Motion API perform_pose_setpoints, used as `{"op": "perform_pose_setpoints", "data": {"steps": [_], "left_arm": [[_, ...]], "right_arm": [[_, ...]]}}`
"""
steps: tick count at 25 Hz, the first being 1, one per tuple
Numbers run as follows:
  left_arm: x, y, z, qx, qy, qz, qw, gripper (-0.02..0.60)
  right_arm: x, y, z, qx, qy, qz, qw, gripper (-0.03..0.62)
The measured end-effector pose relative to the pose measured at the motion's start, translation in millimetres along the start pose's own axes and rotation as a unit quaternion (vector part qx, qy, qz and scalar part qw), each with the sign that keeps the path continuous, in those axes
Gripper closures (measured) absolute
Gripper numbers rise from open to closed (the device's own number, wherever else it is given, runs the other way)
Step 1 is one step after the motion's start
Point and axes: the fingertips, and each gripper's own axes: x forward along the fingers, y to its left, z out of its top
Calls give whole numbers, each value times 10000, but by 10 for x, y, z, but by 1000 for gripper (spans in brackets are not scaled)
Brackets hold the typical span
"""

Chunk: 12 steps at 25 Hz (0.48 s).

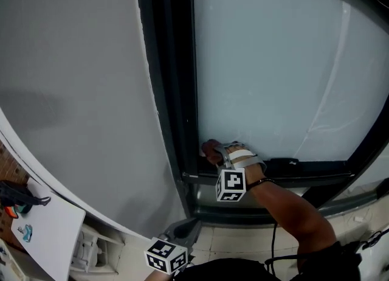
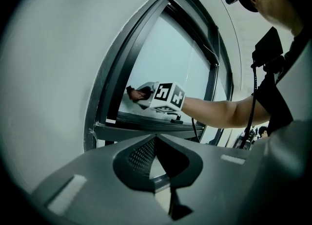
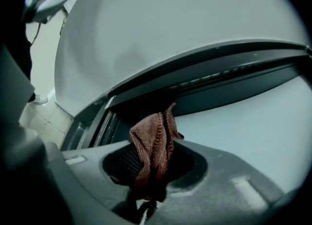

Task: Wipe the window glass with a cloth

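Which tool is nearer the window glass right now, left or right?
Right. The right tool, shut on the brown cloth, is up at the lower left corner of the window glass. The left tool hangs low, below the sill, well back from the glass.

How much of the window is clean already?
The cloth is pinched in the right hand-held gripper, so grabbing is done. Now it is at the glass's bottom-left corner. No wiped marks show, so most of the glass probably remains. The left hand-held gripper is shut, empty.
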Motion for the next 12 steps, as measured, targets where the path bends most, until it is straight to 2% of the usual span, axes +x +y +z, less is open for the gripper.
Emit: {"op": "perform_pose_setpoints", "data": {"steps": [5,9,12], "left_arm": [[31,19,25,42,6,1,10000,566],[106,-34,91,104,6,-100,9999,566],[186,-133,176,172,-44,-239,9996,566]], "right_arm": [[-716,-1020,-73,31,-237,-1227,9922,491],[-1301,-1996,-181,-38,-195,-2304,9729,491],[-1554,-2603,-313,-194,36,-2858,9581,492]]}}
